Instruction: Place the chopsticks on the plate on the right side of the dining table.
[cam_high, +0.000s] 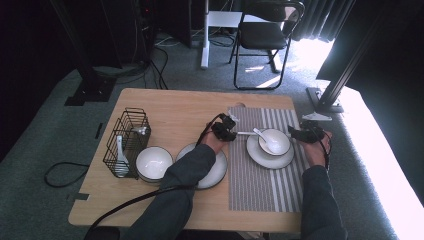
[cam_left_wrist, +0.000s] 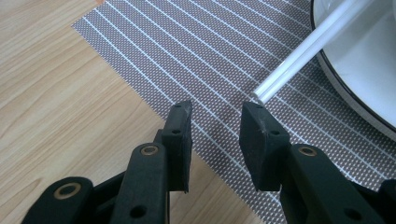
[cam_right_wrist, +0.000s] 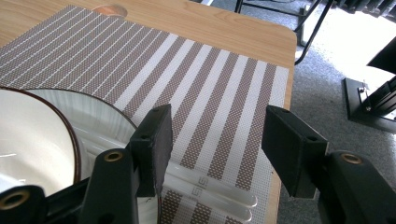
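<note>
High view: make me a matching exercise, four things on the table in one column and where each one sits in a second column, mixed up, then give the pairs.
Things:
1. wire basket
2. white spoon
3. striped placemat
4. empty bowl

Places:
A. lying in the bowl on the plate, on the mat
B. on the right half of the tabletop
C. at the table's left side, holding a spoon
D. on bare wood, just right of the basket

Pairs: 1-C, 2-A, 3-B, 4-D
</note>
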